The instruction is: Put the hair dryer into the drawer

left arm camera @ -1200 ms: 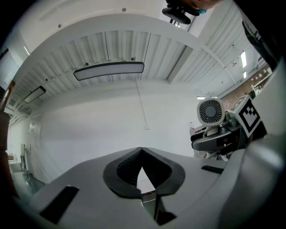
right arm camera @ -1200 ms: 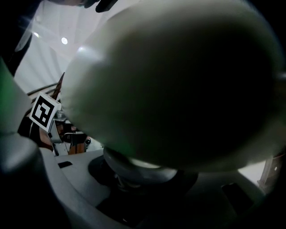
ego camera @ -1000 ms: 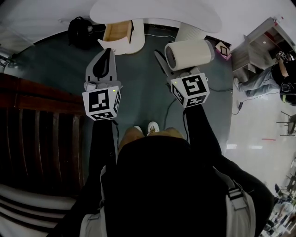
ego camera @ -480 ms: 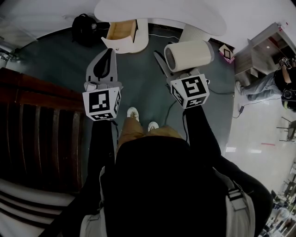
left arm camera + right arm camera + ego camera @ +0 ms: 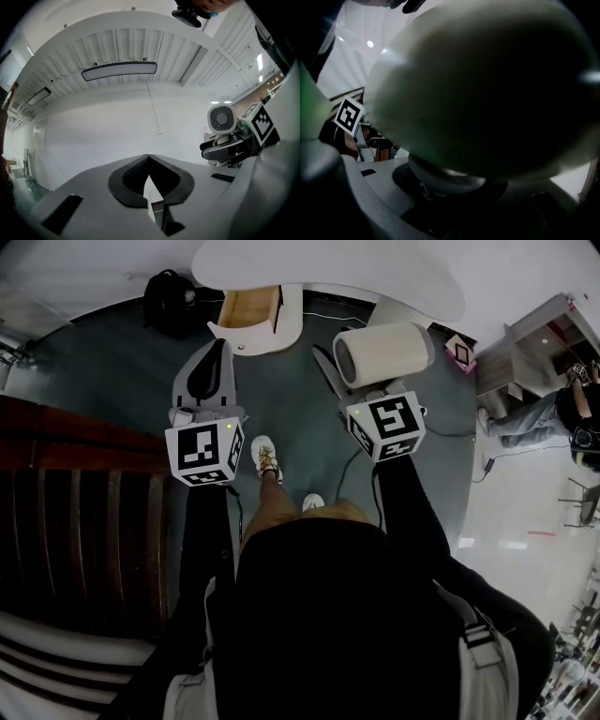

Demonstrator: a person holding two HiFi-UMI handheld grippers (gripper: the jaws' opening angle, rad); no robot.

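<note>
Carry phase, person walking in: over the last second one shoe [image 5: 265, 459] has stepped ahead of the other on the dark floor [image 5: 291, 409], where before both sat side by side closer in. Neither arm has changed pose. Left hand-held gripper [image 5: 221, 343] is out front with jaws pressed together and nothing between them. Right hand-held gripper [image 5: 361, 381] stays clamped on the handle of the hair dryer [image 5: 384, 351]; the cream barrel sits crosswise above the jaws with its grille end facing the left gripper, well off the floor. Beyond that, the drawer [image 5: 249, 307] is already pulled open under the white bench [image 5: 328, 273], wooden inside showing. It has slid further into view, centred more ahead of the left gripper. My read: approach nearly done, no opening step needed. The dryer is still well apart from the drawer and off to its right, so it must cross leftward and come down.
</note>
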